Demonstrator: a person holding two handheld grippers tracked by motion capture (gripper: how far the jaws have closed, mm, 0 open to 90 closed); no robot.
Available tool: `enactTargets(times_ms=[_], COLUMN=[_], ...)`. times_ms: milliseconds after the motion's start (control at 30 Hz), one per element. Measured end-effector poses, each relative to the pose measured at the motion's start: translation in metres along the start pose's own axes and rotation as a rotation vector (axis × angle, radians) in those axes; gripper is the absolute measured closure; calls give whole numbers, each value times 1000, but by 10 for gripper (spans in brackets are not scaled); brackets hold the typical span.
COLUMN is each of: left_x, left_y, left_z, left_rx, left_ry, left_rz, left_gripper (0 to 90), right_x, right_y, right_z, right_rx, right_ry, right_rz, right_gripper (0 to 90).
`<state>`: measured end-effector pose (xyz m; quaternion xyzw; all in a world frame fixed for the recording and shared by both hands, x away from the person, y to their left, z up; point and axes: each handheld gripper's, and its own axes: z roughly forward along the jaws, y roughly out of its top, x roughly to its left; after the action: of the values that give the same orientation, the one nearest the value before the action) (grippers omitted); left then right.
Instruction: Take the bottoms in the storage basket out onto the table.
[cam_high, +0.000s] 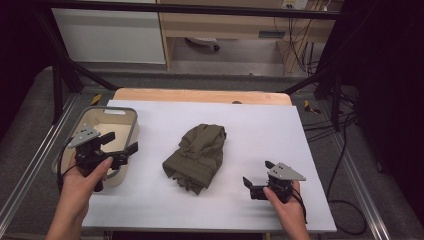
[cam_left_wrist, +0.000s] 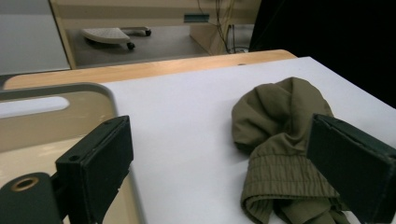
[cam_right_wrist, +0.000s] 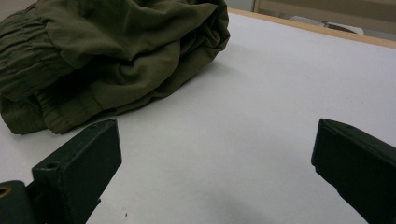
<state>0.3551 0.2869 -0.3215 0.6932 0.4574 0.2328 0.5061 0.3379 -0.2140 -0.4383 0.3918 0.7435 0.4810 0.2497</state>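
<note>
A crumpled olive-green garment (cam_high: 198, 156) with an elastic hem lies in a heap near the middle of the white table sheet (cam_high: 260, 135). My left gripper (cam_high: 121, 144) hovers over the front right corner of a beige bin (cam_high: 131, 118), open and holding nothing. In the left gripper view the garment (cam_left_wrist: 280, 140) lies ahead to the right between the wide-apart jaws. My right gripper (cam_high: 257, 179) rests low near the table's front right, open and empty, aimed left at the garment (cam_right_wrist: 107, 60), which sits a short way off.
The beige bin (cam_left_wrist: 60, 88) with a grey rim stands at the table's left edge. A wooden table edge (cam_high: 200, 95) shows beyond the sheet. Black frame posts (cam_high: 57, 85) and cables (cam_high: 345, 150) flank the table. Bare white sheet lies between the right gripper and the garment.
</note>
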Motion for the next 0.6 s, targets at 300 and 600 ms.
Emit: enactTargets(times_ms=[300, 600], left_x=[23, 30], left_y=[-2, -11], left_z=[-25, -36], left_rx=[-35, -54], left_ry=[56, 46], left_rz=[-27, -35], left_gripper=[70, 61], right_x=[1, 0], right_y=[0, -1], right_z=[-1, 0], right_rx=[1, 7], right_ry=[0, -19], right_rz=[-2, -4], right_gripper=[24, 27])
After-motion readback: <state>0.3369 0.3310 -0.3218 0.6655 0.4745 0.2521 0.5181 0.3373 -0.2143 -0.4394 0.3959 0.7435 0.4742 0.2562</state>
